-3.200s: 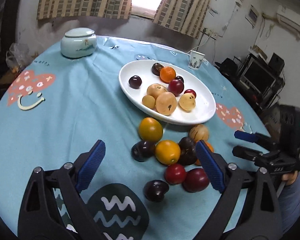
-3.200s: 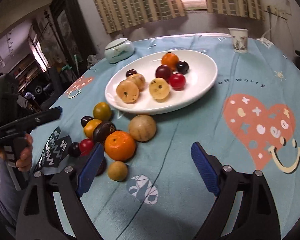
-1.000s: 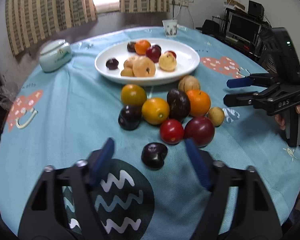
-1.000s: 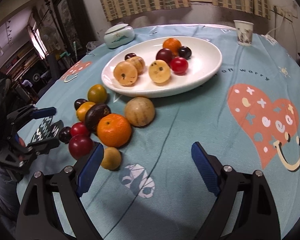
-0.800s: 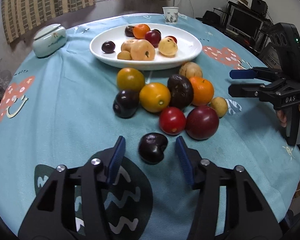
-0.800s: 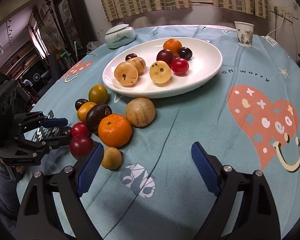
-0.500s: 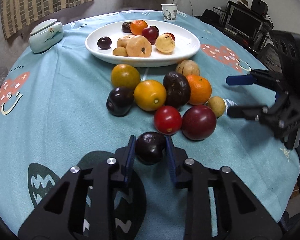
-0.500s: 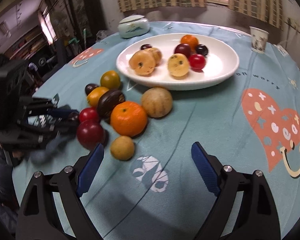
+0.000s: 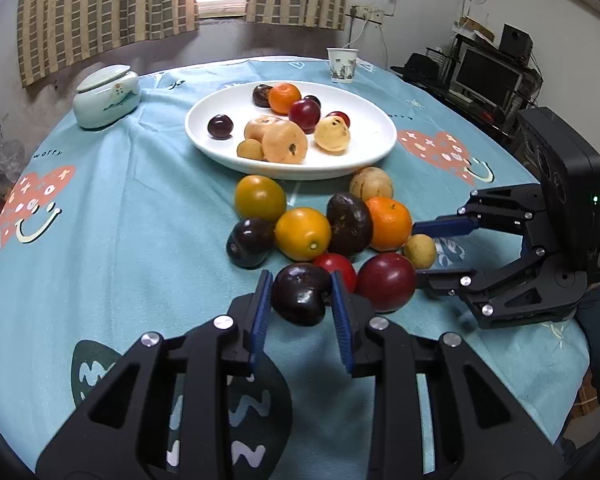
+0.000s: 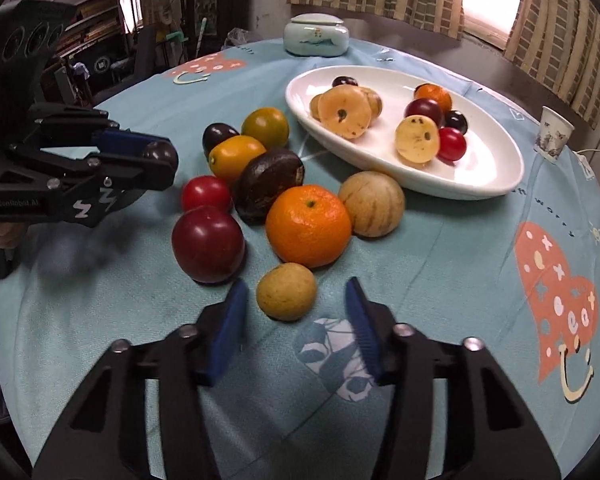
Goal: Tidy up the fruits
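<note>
The left gripper (image 9: pixel 300 304) clamps the dark plum (image 9: pixel 299 299) for plate (image 9: pixel 380 152) transfer, while the right gripper (image 10: pixel 296 320), jaws parted, straddles the small tan fruit (image 10: pixel 286 297).

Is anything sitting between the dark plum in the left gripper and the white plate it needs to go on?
Yes. The dark plum, held in the left gripper, has the loose fruit pile between it and the white plate: a red tomato, an orange-yellow fruit and a dark brown fruit.

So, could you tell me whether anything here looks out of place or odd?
Yes: nine fruits lie loose on the tablecloth beside the plate, not on it. A tenth, a dark plum, is gripped in the left tongs. Nothing looks spilled or damaged.
</note>
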{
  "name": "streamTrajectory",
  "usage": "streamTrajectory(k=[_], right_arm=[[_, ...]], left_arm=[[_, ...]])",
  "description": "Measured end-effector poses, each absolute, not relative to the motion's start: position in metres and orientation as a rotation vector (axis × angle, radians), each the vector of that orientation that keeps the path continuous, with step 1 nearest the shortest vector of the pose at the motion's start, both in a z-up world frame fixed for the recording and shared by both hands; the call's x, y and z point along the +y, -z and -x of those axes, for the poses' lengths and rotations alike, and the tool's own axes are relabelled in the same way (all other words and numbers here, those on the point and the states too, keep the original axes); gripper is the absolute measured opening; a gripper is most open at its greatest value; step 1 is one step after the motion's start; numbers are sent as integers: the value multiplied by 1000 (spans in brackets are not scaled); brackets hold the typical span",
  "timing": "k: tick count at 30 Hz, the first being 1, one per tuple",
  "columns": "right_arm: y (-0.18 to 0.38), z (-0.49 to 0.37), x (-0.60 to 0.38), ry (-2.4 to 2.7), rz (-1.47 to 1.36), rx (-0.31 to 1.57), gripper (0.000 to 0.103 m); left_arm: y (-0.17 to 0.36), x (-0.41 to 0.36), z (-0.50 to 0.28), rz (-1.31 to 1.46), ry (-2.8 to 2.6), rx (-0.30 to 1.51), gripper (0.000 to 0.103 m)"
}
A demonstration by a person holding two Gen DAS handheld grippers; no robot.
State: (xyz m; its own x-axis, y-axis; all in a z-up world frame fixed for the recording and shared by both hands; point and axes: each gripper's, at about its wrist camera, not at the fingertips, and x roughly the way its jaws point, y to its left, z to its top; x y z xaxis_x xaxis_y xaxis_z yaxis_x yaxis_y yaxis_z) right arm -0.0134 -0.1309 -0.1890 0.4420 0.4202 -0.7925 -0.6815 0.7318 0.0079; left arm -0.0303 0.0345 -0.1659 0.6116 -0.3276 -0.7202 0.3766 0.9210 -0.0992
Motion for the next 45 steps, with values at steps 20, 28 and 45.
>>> streamTrajectory(k=[20, 28, 45], right_arm=[[112, -23, -169, -622, 205, 697, 28], [117, -115, -169, -476, 119, 715, 28], [116, -105, -201, -429, -104, 673, 83]], left_arm=[[88, 12, -15, -27, 412, 732, 30], [95, -17, -118, -75, 237, 842, 30], [95, 11, -90, -13, 142, 718, 79]])
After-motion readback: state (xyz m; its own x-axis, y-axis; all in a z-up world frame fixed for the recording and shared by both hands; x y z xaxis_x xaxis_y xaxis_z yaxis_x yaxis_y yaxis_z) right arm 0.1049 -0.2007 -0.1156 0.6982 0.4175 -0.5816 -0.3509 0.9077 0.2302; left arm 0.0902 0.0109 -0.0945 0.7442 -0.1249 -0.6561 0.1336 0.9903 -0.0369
